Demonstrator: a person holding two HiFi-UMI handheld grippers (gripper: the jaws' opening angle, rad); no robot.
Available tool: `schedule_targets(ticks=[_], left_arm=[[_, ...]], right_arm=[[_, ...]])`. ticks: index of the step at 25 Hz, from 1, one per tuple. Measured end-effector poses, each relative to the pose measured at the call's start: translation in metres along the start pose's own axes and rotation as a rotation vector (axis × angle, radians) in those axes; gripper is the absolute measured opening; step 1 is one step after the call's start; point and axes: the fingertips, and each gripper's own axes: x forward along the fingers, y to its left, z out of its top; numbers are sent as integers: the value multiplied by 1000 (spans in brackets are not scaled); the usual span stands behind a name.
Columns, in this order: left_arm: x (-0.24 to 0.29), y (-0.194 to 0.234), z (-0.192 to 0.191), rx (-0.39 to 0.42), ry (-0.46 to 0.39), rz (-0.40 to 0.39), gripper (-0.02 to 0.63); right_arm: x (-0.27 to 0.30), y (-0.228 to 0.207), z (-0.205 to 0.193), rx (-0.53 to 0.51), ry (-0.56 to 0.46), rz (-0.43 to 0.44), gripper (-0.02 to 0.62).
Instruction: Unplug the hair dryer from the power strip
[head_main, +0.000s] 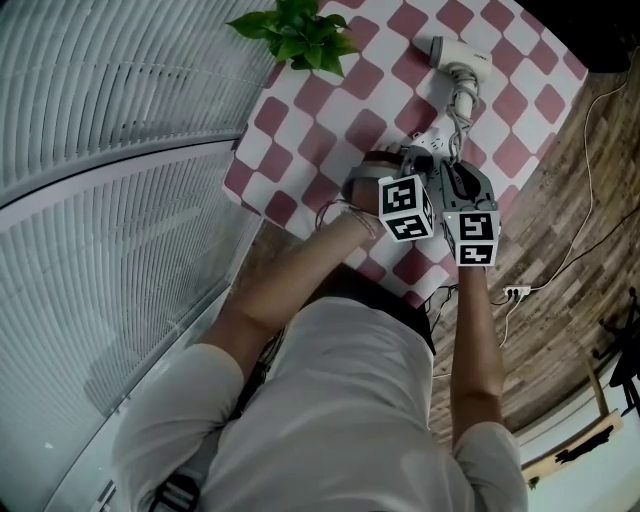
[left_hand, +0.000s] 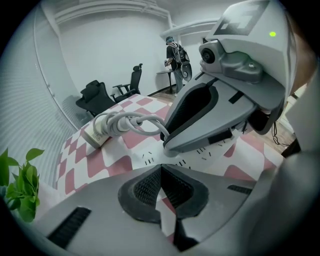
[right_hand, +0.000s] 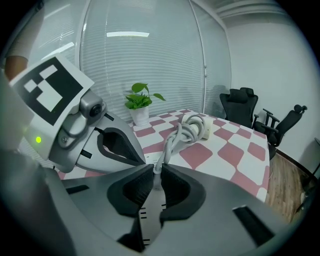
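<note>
A white hair dryer (head_main: 455, 55) lies at the far end of the red-and-white checked table (head_main: 300, 150), its cord (head_main: 462, 100) coiled beside it. The cord (right_hand: 175, 137) runs down to a plug between the pads of my right gripper (right_hand: 156, 176), which is shut on that plug over the white power strip (right_hand: 150, 215). My left gripper (left_hand: 160, 172) is shut with its tips together and nothing between them, just short of the power strip (left_hand: 200, 155) and pointing down at it. The two grippers stand close side by side over the strip.
A potted plant (head_main: 300, 35) stands at the table's far left corner. Blinds run along the left. Office chairs (right_hand: 240, 107) and a person (left_hand: 175, 57) are beyond the table. A second power strip (head_main: 515, 292) with cables lies on the wooden floor at right.
</note>
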Motion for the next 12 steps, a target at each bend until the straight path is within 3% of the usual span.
schedule_targets(ticks=[12], left_arm=[[2,0,0,1,32,31,29]], right_arm=[[0,-2,0,21,-9,8,67]])
